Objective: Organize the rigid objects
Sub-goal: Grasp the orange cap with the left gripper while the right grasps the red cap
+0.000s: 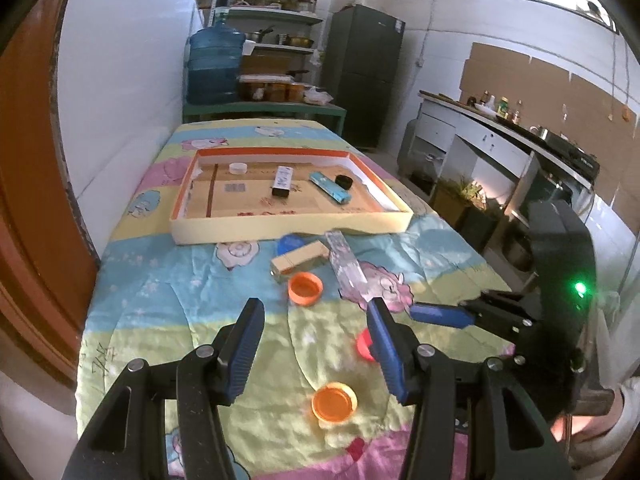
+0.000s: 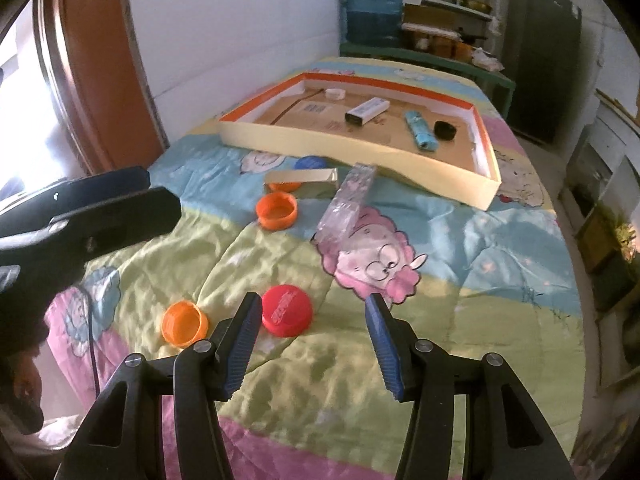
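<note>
Caps and small boxes are scattered on a cartoon-print cloth (image 1: 168, 280) covering a table set against a white wall, with a kitchen counter (image 1: 500, 132), fridge (image 1: 366, 72) and shelves (image 1: 276, 12) noted beyond. A shallow tray (image 1: 288, 226) lies at the far end, holding a white cap (image 1: 237, 168), black-and-white box (image 1: 282, 181), blue packet (image 1: 330, 187) and black cap (image 1: 343, 181). Near the tray's front wall are a blue cap (image 1: 290, 243), gold box (image 1: 301, 260), clear case (image 1: 347, 266) and orange cap (image 1: 305, 288). A second orange cap (image 1: 334, 402) and a red cap (image 2: 287, 310) lie nearer. The left gripper (image 1: 316, 320) is held apart, empty. The right gripper (image 2: 314, 314) is likewise apart, its left finger just beside the red cap. The red cap is largely hidden behind a finger in the left view; the right view shows it whole.
</note>
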`<move>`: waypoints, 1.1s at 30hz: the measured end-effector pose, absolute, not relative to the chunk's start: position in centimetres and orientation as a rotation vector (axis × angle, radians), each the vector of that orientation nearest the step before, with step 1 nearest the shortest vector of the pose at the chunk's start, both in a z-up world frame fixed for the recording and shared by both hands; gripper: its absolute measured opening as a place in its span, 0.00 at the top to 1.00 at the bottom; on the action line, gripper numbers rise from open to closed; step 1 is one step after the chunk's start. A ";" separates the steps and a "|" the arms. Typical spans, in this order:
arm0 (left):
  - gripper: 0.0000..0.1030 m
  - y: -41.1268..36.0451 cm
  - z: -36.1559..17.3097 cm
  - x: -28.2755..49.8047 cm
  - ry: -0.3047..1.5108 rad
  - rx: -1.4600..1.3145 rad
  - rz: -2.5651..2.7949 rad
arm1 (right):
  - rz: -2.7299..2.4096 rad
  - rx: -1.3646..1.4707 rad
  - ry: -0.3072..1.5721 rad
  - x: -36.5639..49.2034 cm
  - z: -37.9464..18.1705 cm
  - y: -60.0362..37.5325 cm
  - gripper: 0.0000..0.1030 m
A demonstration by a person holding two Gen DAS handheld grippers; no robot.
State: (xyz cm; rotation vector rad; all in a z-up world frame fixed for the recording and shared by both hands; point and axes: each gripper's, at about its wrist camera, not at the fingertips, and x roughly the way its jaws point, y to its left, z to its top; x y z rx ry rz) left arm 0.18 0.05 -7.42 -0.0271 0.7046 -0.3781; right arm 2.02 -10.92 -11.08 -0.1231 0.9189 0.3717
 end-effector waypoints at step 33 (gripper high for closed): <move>0.59 -1.7 -13.5 -0.8 0.821 0.061 -0.402 | 0.337 -0.130 0.902 2.4 -12.1 -12.0 0.70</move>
